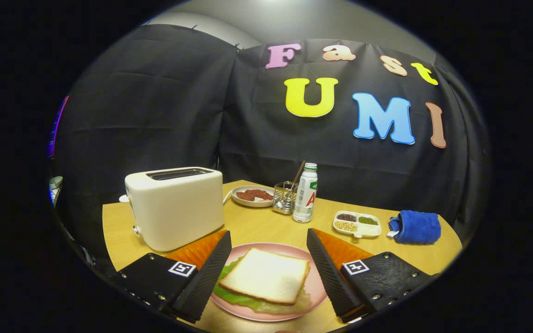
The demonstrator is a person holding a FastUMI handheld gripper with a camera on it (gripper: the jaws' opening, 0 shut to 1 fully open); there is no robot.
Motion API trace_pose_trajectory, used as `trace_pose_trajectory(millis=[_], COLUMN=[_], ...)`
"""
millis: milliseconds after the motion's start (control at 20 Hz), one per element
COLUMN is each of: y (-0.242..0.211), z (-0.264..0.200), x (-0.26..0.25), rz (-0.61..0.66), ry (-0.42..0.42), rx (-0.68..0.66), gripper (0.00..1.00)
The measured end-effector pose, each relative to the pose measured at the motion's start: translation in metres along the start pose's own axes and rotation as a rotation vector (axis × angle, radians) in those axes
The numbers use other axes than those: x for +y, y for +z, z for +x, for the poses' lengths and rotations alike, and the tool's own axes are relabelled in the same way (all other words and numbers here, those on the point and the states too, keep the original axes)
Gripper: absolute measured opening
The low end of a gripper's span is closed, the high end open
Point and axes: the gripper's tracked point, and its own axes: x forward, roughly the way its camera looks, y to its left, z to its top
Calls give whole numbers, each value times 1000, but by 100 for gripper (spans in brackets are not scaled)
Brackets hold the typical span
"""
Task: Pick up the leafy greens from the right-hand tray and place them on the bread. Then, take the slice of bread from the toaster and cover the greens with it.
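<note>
A pink plate [294, 255] lies on the wooden table between my fingers. On it a slice of bread [266, 276] lies on top of leafy greens [236, 297], whose edges stick out at the left and front. My gripper [267, 270] is open, one finger on each side of the plate, holding nothing. The cream toaster [176, 206] stands to the left beyond the fingers, its slot dark.
Past the plate stand a white bottle [305, 199], a wire holder [285, 198] and a dish of reddish food [252, 195]. A divided tray of beans [356, 223] and a blue cloth [415, 226] lie to the right.
</note>
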Motion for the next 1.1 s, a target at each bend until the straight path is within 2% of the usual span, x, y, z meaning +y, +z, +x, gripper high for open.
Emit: trace_pose_trajectory(millis=[300,500,700,900,1100], y=[38,51,47,35,19], z=[-28,-59,-92,-121,-148], x=[-72,-136,-197,-258,-305], rz=[29,69,81,33,41], ry=[-40,-102,-180,-261,-303], rx=[-53,-71,-82,-83,-78], gripper=[99,99,99,99,99])
